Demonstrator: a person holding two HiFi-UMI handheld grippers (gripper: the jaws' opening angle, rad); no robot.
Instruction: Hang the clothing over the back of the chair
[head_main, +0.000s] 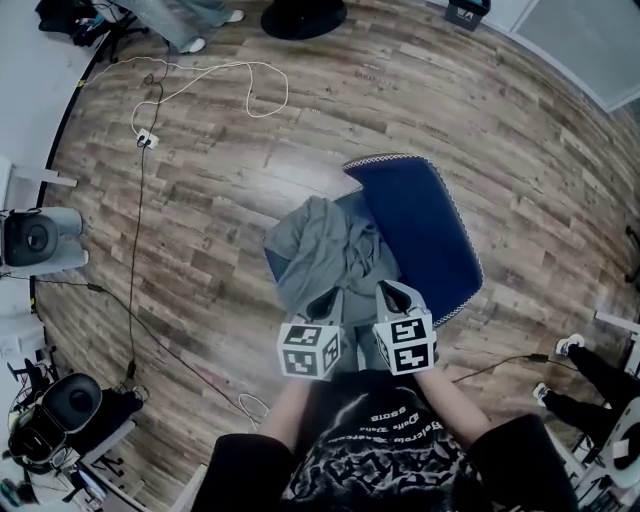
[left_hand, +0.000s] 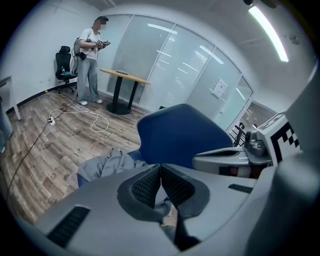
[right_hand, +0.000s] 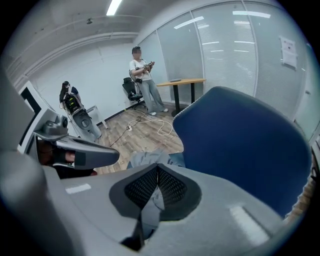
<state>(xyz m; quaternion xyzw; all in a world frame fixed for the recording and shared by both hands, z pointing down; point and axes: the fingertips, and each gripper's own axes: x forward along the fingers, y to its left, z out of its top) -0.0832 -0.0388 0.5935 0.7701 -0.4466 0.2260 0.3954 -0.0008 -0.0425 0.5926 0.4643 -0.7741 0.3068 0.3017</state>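
Note:
A grey garment (head_main: 325, 250) lies crumpled on the seat of a blue chair, whose blue back (head_main: 425, 235) rises to the right of it. My left gripper (head_main: 325, 300) and right gripper (head_main: 392, 292) hang side by side just over the garment's near edge, both shut. In the left gripper view the pads (left_hand: 150, 185) meet at the tips, with the garment (left_hand: 107, 165) and the chair back (left_hand: 185, 135) beyond them. The right gripper view shows its pads (right_hand: 170, 186) closed too, grey cloth (right_hand: 147, 159) just behind them and the chair back (right_hand: 245, 135) filling the right side.
White and black cables (head_main: 200, 80) run over the wooden floor at the far left. Grey office chairs (head_main: 40, 240) stand along the left edge. A person (left_hand: 90, 60) stands by a small table (left_hand: 122, 75) near the glass wall.

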